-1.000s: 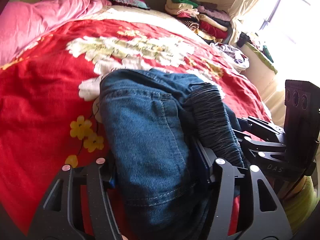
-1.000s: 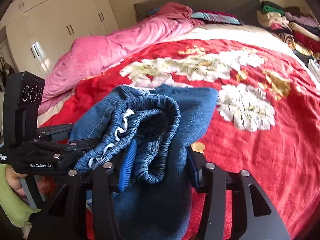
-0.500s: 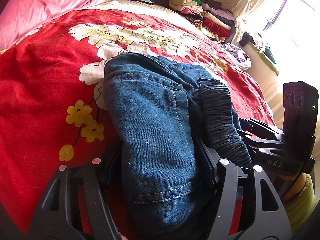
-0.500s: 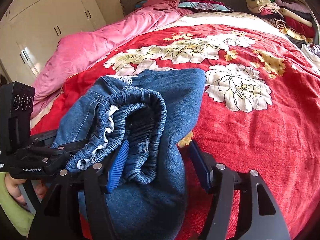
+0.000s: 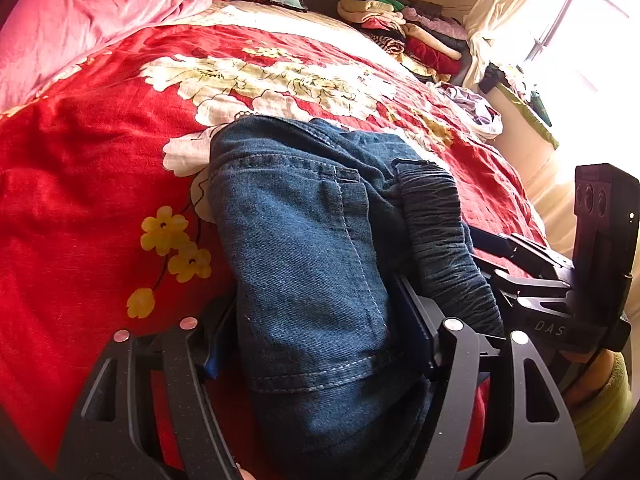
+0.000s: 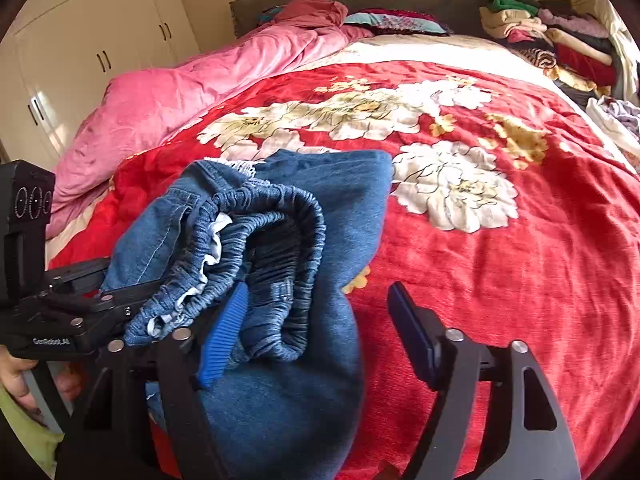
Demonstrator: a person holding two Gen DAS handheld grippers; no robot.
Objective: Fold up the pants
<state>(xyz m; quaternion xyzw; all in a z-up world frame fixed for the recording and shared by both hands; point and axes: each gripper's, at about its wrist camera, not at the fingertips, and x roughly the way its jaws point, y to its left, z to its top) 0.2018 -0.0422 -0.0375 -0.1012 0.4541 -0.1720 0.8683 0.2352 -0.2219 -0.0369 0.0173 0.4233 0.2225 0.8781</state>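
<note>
Left wrist view showed the pants [image 5: 312, 264], blue denim, already doubled into a thick bundle on the red floral bedspread [image 5: 80, 184], near the foot of the bed. The left gripper [image 5: 316, 332] had its jaws on either side of the hem-end layers and looked pressed into the denim, so pinching the pants. The right gripper [image 5: 560, 292] came in from the side at the gathered waistband [image 5: 440, 236]. From the right wrist view, the right gripper [image 6: 320, 320] had its jaws spread: the left blue pad [image 6: 224, 332] sat against the elastic waistband roll [image 6: 276, 264], while the right pad [image 6: 412, 332] stood clear of the cloth over the bedspread [image 6: 520, 288]. So not gripping, as far as I could tell. Left gripper [image 6: 72, 316] was visible at the far side of the same bundle. My read: late in the task, a fold laid over with the waistband on top, bundle still lumpy and not squared. Next move likely called for the right jaws to close on the waistband stack or back out, then both to lay the bundle flat and press it down. Risk: elastic waistband springing open and layers sliding when released. A stack of folded clothes [image 6: 552, 36] sat at the head corner, a pink duvet [image 6: 192, 92] along the side.
</note>
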